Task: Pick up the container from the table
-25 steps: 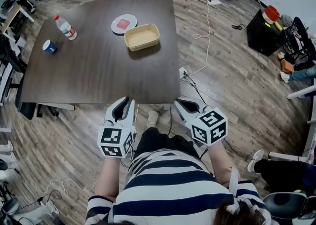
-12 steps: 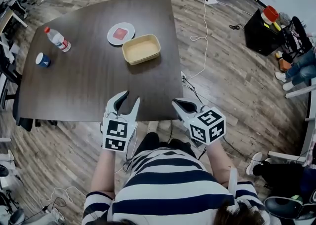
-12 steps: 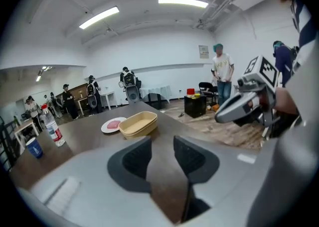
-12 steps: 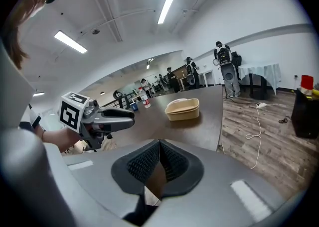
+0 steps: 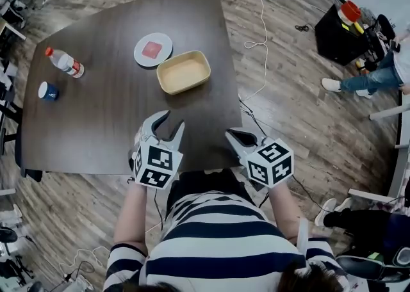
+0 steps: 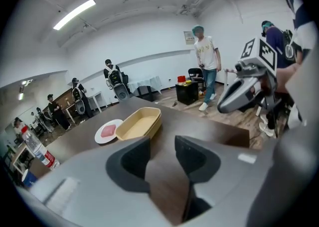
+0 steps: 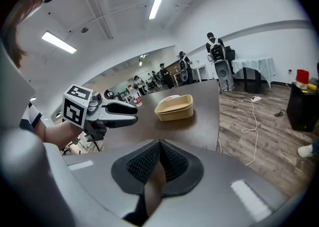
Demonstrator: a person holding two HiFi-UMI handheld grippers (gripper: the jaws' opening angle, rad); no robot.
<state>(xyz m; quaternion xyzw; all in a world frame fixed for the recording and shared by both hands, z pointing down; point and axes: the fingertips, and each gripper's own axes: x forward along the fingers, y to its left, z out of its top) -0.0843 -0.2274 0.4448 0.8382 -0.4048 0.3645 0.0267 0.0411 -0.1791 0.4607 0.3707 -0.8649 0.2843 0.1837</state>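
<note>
Farther up the desk, the tan container lies broadside ahead of the left gripper, jaws wide apart and empty, while the right gripper, jaws pressed together on nothing, sits farther off.

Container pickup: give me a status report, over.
Left gripper open, empty, over the near edge of the table. Right gripper shut, empty. Container on table, untouched. Nothing between; plate sits beyond it.

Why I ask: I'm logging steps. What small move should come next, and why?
Probably reach the left gripper forward over the table toward the tan container: its jaws stand apart and empty, the container lies ahead untouched, while the right gripper is shut.
</note>
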